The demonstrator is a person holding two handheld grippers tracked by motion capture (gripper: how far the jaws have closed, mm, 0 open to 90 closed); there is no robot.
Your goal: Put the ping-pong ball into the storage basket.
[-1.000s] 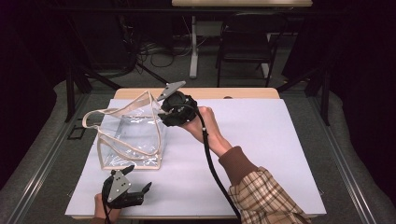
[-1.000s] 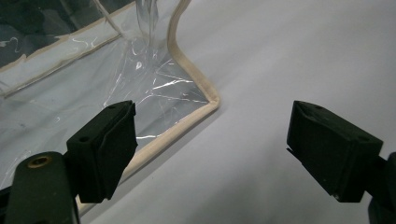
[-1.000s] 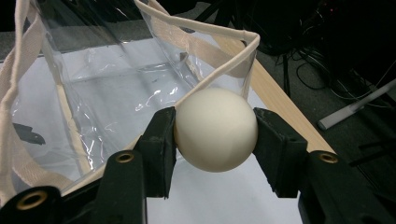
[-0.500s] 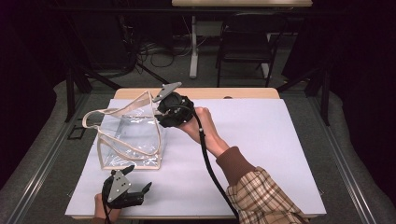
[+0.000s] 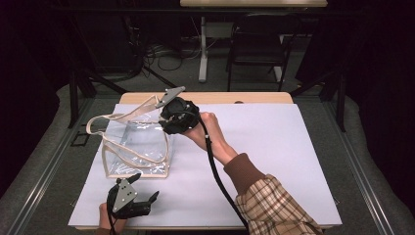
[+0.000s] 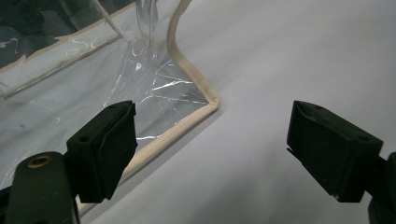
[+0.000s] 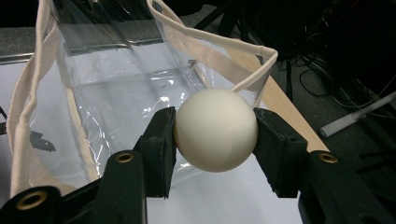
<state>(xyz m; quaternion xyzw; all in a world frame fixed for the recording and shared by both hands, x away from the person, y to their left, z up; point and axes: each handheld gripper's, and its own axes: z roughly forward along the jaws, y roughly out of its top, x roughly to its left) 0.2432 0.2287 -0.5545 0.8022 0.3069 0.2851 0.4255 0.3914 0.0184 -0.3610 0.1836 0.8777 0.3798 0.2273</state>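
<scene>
— Nearest me, short of the clear bag [image 5: 137,147], my left tool [image 5: 147,199] rests on the table [image 5: 274,147] with jaws spread, holding nothing.

— And the ball?

— Beyond, at the bag's far right rim, my right tool [image 7: 215,130] is clamped on the white ball [image 7: 215,129]. I'd centre it over the bag's mouth, clear of the handles [image 7: 219,46], before letting go.

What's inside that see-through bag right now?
The clear bag looks empty; its film shows just white table beneath. The cream ball sits between the right gripper's fingers, outside it.
</scene>
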